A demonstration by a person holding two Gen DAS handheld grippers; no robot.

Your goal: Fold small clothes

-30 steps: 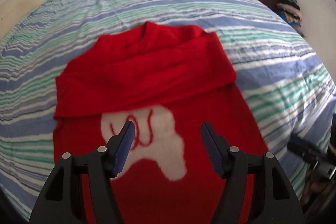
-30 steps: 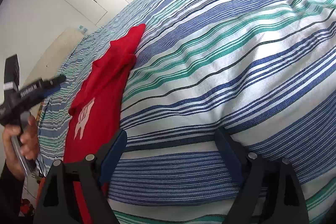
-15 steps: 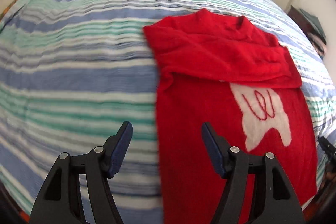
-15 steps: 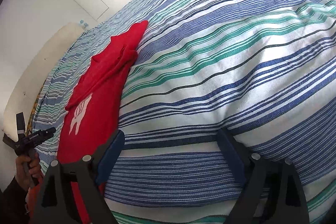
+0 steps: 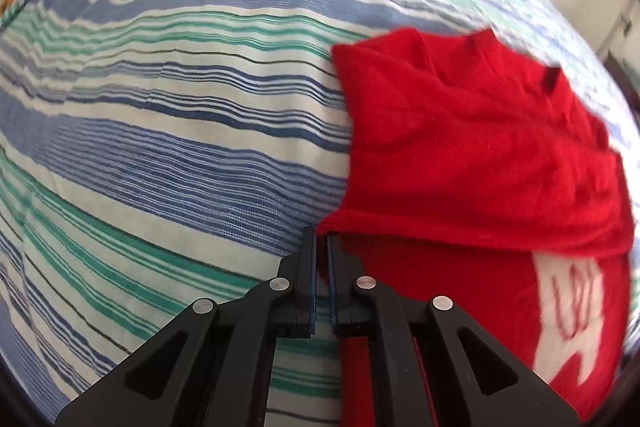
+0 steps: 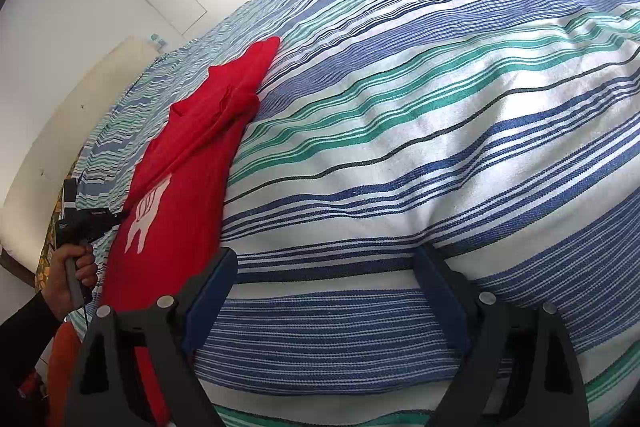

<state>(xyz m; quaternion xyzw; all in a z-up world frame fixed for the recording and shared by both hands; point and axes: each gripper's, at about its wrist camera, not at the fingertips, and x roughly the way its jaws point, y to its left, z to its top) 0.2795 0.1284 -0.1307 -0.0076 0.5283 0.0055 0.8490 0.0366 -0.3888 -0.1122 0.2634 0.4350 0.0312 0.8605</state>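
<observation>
Now my left gripper (image 5: 322, 247) is closing on the sweater's (image 5: 460, 147) left sleeve edge; soft, floppy knit. Right gripper (image 6: 328, 291) hangs wide, empty.

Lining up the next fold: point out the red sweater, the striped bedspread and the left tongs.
red sweater (image 5: 472, 155), left wrist view, on the folded-over sleeve.
striped bedspread (image 5: 180, 131), left wrist view, on bare blue stripes.
left tongs (image 5: 322, 243), left wrist view, between the closing tips at the sleeve's corner.

red sweater (image 5: 460, 147) blurred at its far edge, its hem cut off; white motif (image 5: 572, 311) partly cropped, smeared
</observation>
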